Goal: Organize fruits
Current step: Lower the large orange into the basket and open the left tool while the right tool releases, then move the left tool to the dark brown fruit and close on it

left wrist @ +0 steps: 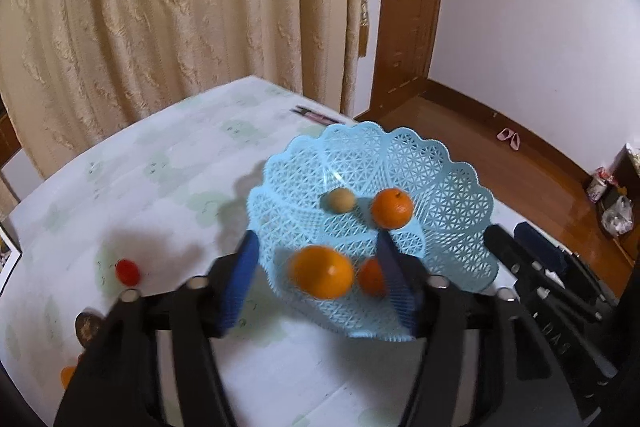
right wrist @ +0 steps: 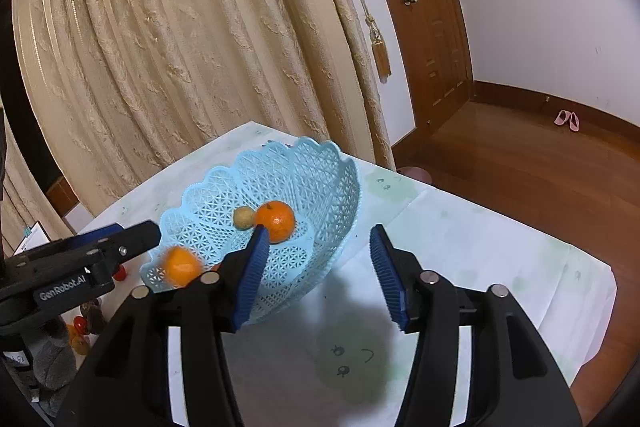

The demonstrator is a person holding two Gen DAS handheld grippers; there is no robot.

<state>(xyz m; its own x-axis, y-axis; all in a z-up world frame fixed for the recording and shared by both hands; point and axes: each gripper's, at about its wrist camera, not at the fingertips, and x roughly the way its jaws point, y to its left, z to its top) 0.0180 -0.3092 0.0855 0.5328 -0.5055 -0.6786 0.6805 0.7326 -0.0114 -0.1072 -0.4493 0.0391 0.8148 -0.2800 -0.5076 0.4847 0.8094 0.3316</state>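
The left gripper [left wrist: 316, 275], jaws parted, drops a blurred orange [left wrist: 322, 271] into the pale-blue lattice plastic basket [left wrist: 452, 195]; the right gripper [right wrist: 316, 275] gapes empty. Next likely fetches the small red fruit [left wrist: 127, 271].

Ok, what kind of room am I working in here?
Likely a room in a home: floor-length curtains, a wooden door, pink slippers on the wooden floor, and a cloth-covered table.

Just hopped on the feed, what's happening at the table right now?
A person with two handheld grippers is putting fruit into the blue basket. The left gripper, jaws open, is over it with a blurred orange loose between them, apparently dropping in. Another orange and a small tan fruit lie inside. The right gripper is open and empty. A red fruit waits on the table.
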